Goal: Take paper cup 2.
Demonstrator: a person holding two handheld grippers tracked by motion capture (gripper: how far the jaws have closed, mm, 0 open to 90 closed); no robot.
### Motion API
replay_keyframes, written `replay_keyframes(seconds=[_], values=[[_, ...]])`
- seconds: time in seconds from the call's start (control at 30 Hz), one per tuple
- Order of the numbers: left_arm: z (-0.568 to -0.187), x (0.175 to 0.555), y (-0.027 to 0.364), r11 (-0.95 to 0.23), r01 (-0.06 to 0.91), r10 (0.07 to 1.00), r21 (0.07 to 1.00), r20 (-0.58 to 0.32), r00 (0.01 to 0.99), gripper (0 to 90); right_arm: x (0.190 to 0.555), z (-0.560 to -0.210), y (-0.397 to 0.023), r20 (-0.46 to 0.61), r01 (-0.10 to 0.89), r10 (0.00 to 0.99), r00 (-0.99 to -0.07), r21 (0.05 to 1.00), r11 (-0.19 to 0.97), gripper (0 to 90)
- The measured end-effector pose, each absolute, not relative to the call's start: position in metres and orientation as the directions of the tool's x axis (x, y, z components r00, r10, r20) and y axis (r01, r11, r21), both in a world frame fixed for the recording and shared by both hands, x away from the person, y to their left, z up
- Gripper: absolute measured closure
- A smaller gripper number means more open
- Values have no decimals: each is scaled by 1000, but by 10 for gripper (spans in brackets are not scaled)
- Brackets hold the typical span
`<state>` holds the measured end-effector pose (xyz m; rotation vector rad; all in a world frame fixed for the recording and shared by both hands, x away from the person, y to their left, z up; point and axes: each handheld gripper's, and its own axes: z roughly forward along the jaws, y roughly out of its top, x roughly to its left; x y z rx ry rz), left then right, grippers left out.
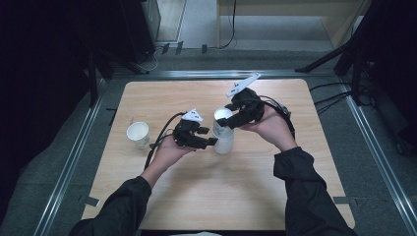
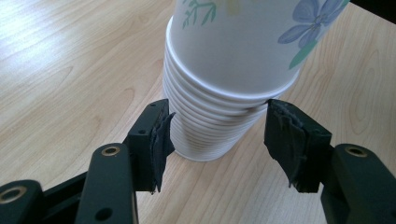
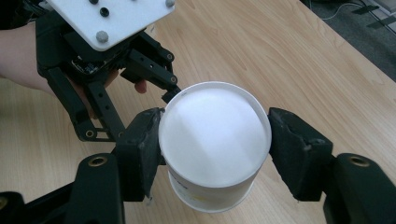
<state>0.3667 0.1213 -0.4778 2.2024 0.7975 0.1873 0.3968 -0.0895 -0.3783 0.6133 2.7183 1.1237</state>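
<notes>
A stack of white paper cups (image 1: pixel 224 142) with a flower print stands at the middle of the wooden table (image 1: pixel 221 196). My left gripper (image 1: pixel 209 136) comes in from the left and is shut on the stack's lower ridged part (image 2: pixel 210 121), one pad (image 2: pixel 161 140) on each side. My right gripper (image 1: pixel 227 118) reaches in from the right and above. It is shut on the top cup (image 3: pixel 215 135), and its pads (image 3: pixel 287 149) press both sides of the white round top. The left gripper (image 3: pixel 144 93) sits just behind that cup in the right gripper view.
A single white paper cup (image 1: pixel 138 133) stands alone on the left part of the table. Bare wood lies in front of the stack and at the far side. Metal rails border the table, and dark stands and cables are behind it.
</notes>
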Motion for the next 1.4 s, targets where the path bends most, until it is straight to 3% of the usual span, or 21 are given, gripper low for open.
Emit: replay_keyframes(seconds=[0.13,0.63,1.13,1.4], values=[[-478,364,120,-518,465,599,718,-83,796,428,397,-371,-95,63,329,420,-906,728,602,373],[-471,366,128,-431,512,585,743,-201,786,403,398,-376,-93,63,330,418,-906,724,606,373],[-474,376,127,-406,629,623,663,-303,722,370,396,-378,-90,38,324,423,-905,704,632,374],[-474,378,126,-404,640,625,654,-314,715,368,396,-377,-90,35,326,426,-904,701,634,374]])
